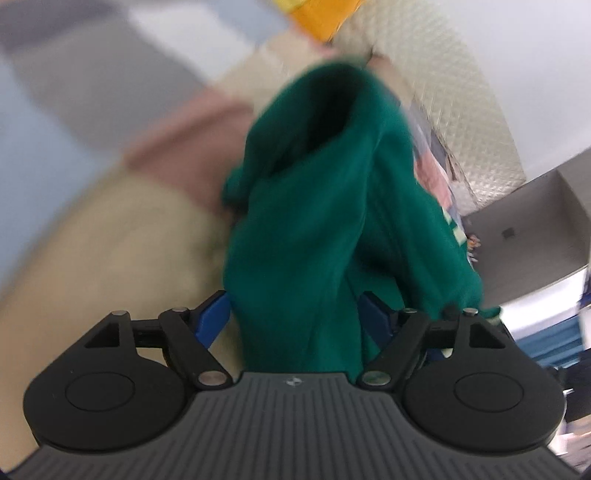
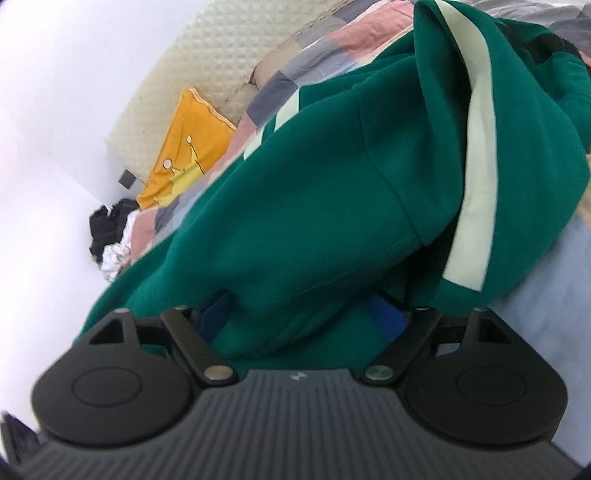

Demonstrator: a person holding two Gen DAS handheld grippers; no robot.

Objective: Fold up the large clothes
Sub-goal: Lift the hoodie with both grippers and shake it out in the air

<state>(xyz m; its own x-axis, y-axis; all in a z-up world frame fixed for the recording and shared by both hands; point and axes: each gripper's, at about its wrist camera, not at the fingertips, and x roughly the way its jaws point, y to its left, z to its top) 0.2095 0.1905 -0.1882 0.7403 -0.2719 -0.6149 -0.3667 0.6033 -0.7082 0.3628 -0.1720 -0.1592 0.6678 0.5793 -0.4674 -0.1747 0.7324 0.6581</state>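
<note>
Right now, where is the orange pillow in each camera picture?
Left wrist view: the orange pillow is at the very top, blurred, above the green top.
Right wrist view: the orange pillow is at left of centre, leaning on the cream quilted headboard, beside the patchwork blanket.
Shared landmark: the cream quilted headboard.

The left gripper (image 1: pixel 295 314) and the right gripper (image 2: pixel 303 314) both point downward with their blue fingers (image 1: pixel 212 314) spread wide, green cloth (image 1: pixel 303 240) lying loose between each pair.
</note>
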